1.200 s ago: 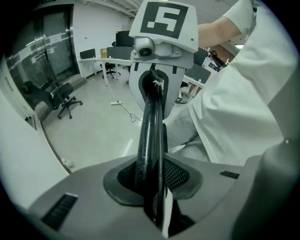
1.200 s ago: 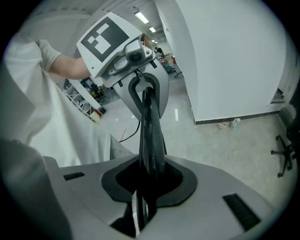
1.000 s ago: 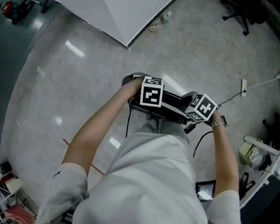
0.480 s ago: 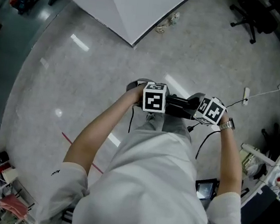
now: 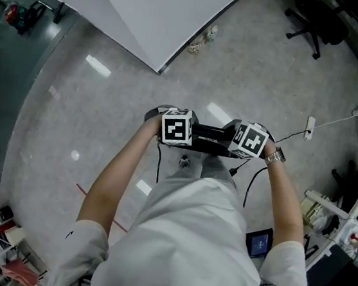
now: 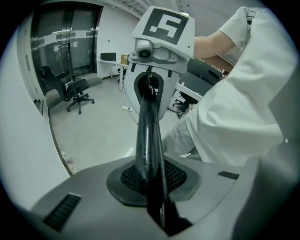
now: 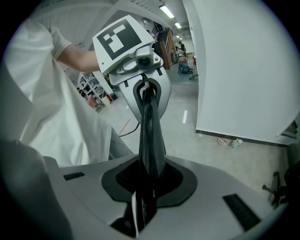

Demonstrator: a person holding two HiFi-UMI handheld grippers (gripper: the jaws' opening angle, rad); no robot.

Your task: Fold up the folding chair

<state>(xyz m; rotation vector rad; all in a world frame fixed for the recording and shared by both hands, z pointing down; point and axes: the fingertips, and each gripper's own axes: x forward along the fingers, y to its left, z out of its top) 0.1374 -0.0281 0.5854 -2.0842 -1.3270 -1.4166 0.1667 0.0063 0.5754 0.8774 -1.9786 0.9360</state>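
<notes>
Clamping one dark bar [image 5: 211, 136] of the folding chair [image 6: 149, 117] with both claws: left claw [image 6: 152, 187] just now closing tighter onto it, right claw [image 7: 145, 183] pinched on it too. Lying, in the head view, along the 9-to-3 o'clock line, with left claw at 9, right at 3, equally near. Hiding the rest of the chair under the torso [image 5: 185, 250].

Head view: lit evenly from overhead. Bright lamp reflections [image 5: 98, 66] are recorded as streaks on the glossy floor [image 5: 57, 131]. Shadows are faint and colours muted.

Gripper views: strong barrel distortion is noted, with the corners blacked out by a round vignette. In the right gripper view, ceiling strip lights [image 7: 166, 11] are seen and the white wall [image 7: 243, 70] is nearly overexposed. The chair bar [image 6: 149, 136], close to the lens, is rendered dark and soft, with detail lost.
</notes>
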